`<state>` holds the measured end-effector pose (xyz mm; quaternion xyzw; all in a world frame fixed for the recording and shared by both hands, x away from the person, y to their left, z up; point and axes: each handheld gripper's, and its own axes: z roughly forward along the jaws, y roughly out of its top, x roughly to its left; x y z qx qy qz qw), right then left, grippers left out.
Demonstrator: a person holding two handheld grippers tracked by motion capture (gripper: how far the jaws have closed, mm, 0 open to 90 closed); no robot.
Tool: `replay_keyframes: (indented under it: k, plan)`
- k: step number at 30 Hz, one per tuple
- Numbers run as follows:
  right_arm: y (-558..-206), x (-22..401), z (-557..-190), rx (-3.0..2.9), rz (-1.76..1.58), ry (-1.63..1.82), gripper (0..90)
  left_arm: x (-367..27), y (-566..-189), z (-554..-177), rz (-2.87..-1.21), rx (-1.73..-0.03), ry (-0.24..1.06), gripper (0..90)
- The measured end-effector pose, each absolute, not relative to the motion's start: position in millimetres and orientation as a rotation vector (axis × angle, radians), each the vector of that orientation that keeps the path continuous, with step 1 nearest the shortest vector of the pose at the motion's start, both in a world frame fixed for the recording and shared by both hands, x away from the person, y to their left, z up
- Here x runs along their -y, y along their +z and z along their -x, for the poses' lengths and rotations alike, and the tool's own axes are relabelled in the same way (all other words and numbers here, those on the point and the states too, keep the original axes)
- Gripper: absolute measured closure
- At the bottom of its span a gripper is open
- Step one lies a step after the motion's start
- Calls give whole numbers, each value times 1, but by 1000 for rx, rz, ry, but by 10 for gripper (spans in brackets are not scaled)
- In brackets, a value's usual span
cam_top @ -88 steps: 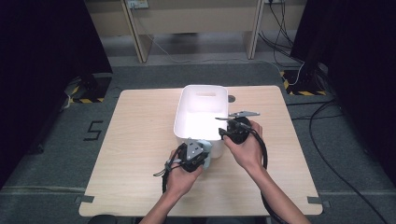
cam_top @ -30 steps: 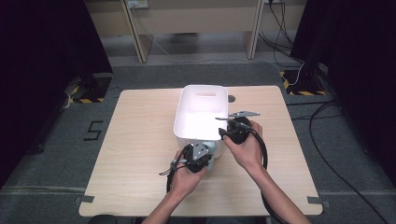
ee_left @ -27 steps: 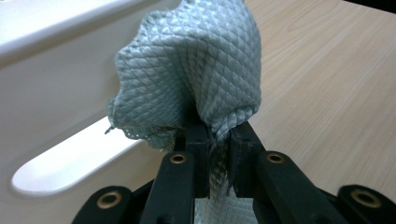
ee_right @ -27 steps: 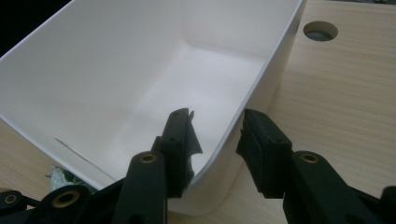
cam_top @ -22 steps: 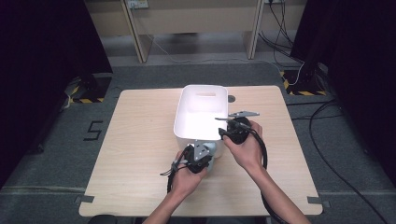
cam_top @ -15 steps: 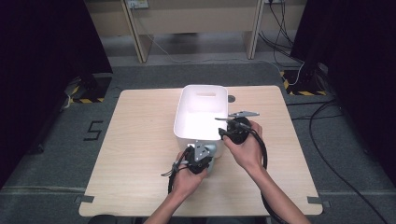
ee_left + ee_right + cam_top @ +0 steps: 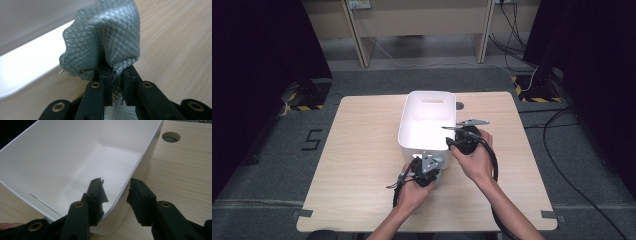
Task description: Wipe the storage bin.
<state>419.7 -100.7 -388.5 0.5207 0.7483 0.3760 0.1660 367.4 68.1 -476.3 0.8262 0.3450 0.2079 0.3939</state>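
1. A white plastic tub [image 7: 427, 120] stands on the wooden table [image 7: 362, 150], a little right of the middle, with a slot handle in its far wall.
2. The left gripper [image 7: 117, 82] has its jaws closed tight on a grey cloth [image 7: 105, 40] with a diamond weave; the cloth bunches up above the jaw tips and a strip of it hangs between them.
3. In the high view the left gripper [image 7: 426, 170] sits at the tub's near wall, held by the left hand [image 7: 414, 190].
4. The cloth is beside the tub's near wall, just outside it, over the table.
5. The right gripper [image 7: 117, 192] is partly open and straddles the tub's right rim near the near corner: one jaw inside, one outside. Whether the pads press the wall, I cannot tell.
6. A round hole [image 7: 171, 137] shows in the tabletop beyond the tub.
7. The floor left of the table bears a mark that reads like "5" [image 7: 313, 139]; no brand or label is readable elsewhere.
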Motion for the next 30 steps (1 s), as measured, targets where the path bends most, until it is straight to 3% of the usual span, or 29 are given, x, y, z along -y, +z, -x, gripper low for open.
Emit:
replay_keyframes:
  k: [30]
  plan:
    - [-388,100,-420,-2131,-1481,1075,630,-67,-488,-371,-2137,-894,513,809]
